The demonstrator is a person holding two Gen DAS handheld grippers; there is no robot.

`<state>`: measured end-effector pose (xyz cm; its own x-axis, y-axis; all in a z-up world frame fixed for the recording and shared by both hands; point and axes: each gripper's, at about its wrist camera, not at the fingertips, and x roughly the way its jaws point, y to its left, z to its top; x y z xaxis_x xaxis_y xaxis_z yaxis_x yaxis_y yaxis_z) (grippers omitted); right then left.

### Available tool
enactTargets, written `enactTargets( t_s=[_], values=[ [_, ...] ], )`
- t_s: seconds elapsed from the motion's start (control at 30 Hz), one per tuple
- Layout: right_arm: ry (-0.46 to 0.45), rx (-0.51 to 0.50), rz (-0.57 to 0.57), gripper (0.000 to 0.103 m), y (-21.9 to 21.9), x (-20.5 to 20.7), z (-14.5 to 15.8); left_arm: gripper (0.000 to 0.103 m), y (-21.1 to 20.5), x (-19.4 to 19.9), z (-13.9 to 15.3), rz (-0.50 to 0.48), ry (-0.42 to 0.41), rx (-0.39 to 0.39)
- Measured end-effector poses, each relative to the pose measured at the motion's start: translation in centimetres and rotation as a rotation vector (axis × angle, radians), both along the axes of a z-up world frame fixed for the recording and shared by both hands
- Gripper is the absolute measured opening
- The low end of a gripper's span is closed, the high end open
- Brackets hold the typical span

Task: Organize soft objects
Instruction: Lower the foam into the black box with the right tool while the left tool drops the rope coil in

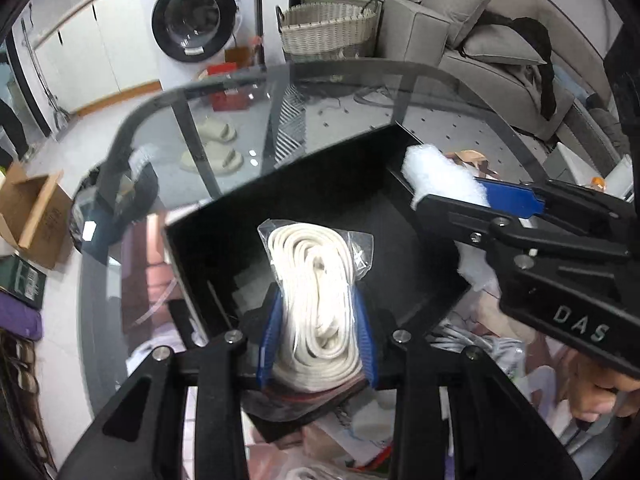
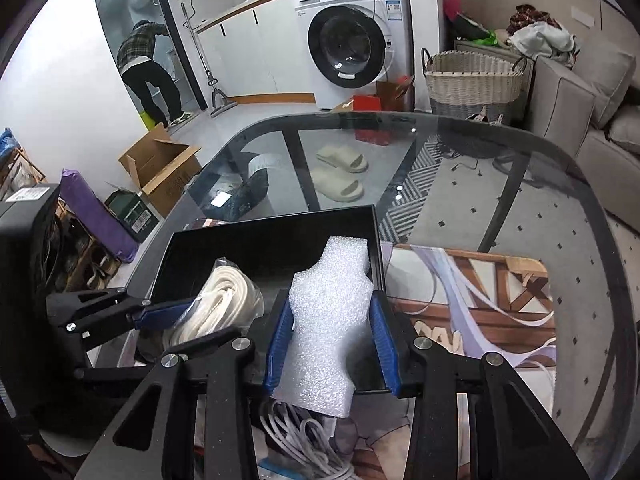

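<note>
A black open box (image 1: 224, 248) (image 2: 256, 240) sits on the glass table. My left gripper (image 1: 318, 332) is shut on a clear bag of coiled white rope (image 1: 316, 280), holding it over the box's inside. In the right wrist view that bagged rope (image 2: 224, 304) hangs at the left with the left gripper (image 2: 176, 312) on it. My right gripper (image 2: 334, 320) is shut on a white foam sheet piece (image 2: 328, 320), held above the box's right side. From the left wrist view the foam (image 1: 440, 178) pokes out past the right gripper (image 1: 460, 196) over the box's right wall.
A printed mat (image 2: 480, 312) lies on the glass table (image 2: 520, 168) right of the box. White cables (image 2: 304, 440) and other clutter lie near the front. Beyond stand a woven basket (image 2: 472, 80), a washing machine (image 2: 352, 36), a sofa (image 1: 480, 52) and a person (image 2: 148, 68) by a doorway.
</note>
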<state>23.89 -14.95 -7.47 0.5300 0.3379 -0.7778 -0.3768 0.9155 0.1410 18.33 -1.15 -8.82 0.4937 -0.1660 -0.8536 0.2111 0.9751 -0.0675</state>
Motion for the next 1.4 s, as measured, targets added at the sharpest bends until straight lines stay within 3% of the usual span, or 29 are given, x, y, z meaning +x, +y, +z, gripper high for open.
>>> enactTargets(
  t_s=[0.23, 0.47, 0.73, 0.97, 1.1, 1.23, 1.33, 1.4],
  values=[
    [0.04, -0.015, 0.012, 0.039, 0.8, -0.2, -0.1, 0.033, 0.5, 1.0, -0.3, 0.007, -0.04, 0.06],
    [0.148, 0.063, 0.021, 0.039, 0.3, -1.2, 0.1, 0.033, 0.8, 1.5, -0.8, 0.003, -0.023, 0.043],
    [0.033, 0.08, 0.022, 0.039, 1.1, -0.5, 1.2, 0.033, 1.8, 0.7, 0.6, 0.036, -0.022, -0.001],
    [0.045, 0.013, 0.08, 0.039, 2.3, 0.2, -0.9, 0.035, 1.4, 0.3, -0.3, 0.027, -0.025, 0.043],
    [0.085, -0.012, 0.053, 0.04, 2.3, -0.2, -1.1, 0.036, 1.3, 0.3, -0.2, 0.026, -0.024, 0.045],
    [0.101, 0.003, 0.06, 0.042, 2.1, -0.2, -1.2, 0.051, 1.3, 0.2, 0.3, 0.021, -0.023, 0.014],
    [0.098, 0.011, 0.059, 0.045, 1.8, -0.5, -0.8, 0.059, 1.0, -0.6, 1.2, 0.037, -0.057, 0.059],
    [0.08, 0.005, 0.051, 0.053, 1.5, -0.9, -0.2, 0.061, 1.1, -1.3, 2.1, 0.06, -0.066, 0.066]
  ],
)
